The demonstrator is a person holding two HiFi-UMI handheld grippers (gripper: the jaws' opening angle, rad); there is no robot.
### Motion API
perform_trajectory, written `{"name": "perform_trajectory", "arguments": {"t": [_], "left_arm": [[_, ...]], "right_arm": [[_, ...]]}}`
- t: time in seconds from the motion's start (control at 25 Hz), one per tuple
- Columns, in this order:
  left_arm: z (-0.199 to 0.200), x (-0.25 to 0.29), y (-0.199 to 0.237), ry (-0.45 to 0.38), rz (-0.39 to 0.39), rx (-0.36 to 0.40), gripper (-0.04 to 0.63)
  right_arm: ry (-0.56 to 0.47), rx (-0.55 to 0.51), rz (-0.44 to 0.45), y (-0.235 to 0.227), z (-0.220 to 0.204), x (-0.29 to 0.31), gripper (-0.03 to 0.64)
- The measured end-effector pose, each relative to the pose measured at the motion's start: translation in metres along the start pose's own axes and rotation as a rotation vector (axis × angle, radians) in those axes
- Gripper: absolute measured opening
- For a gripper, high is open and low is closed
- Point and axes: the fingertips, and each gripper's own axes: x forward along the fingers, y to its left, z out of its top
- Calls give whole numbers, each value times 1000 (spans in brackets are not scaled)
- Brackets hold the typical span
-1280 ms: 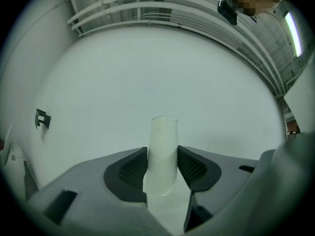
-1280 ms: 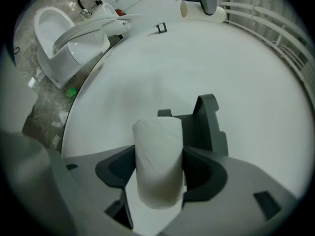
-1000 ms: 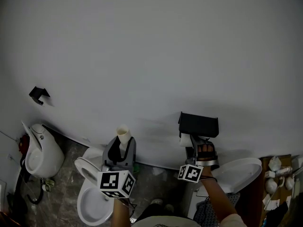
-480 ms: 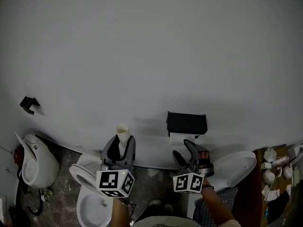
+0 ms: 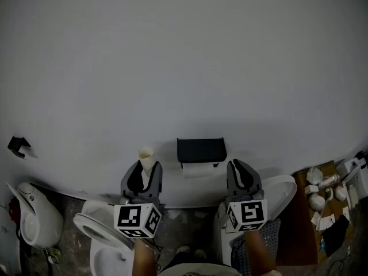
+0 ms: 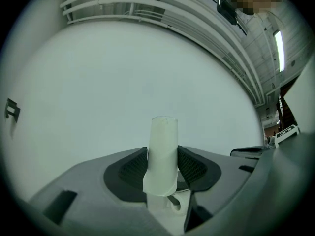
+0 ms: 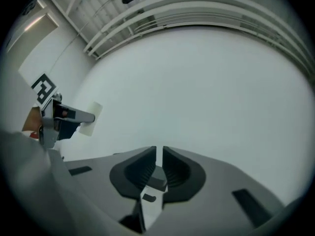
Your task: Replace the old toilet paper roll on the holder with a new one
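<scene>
Left hand-held gripper (image 5: 141, 176) is clamped on the upright cardboard tube (image 5: 146, 157). Right hand-held gripper (image 5: 241, 171) has just been closing, its jaws together on nothing, beside the black holder (image 5: 201, 149).

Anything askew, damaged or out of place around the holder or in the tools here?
Nothing stands out. The paper roll sits level under the black holder, and the left tool grips the bare white core upright.
</scene>
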Motion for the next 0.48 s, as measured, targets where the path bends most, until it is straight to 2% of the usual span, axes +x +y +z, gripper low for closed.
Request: {"name": "perform_trajectory", "arguments": {"t": [0.12,0.28,0.48], "left_arm": [[1,7,-11,-4,-22,1,190],[1,10,-20,-4,-33,-2,190],[-1,10,-23,3,-34,-3,190]], "right_arm": [[-21,71,-73,-21,6,-7,0],[-36,173,-139,-35,4,-17,-8],[-25,191,-201,-51,-4,-23,-8]]}}
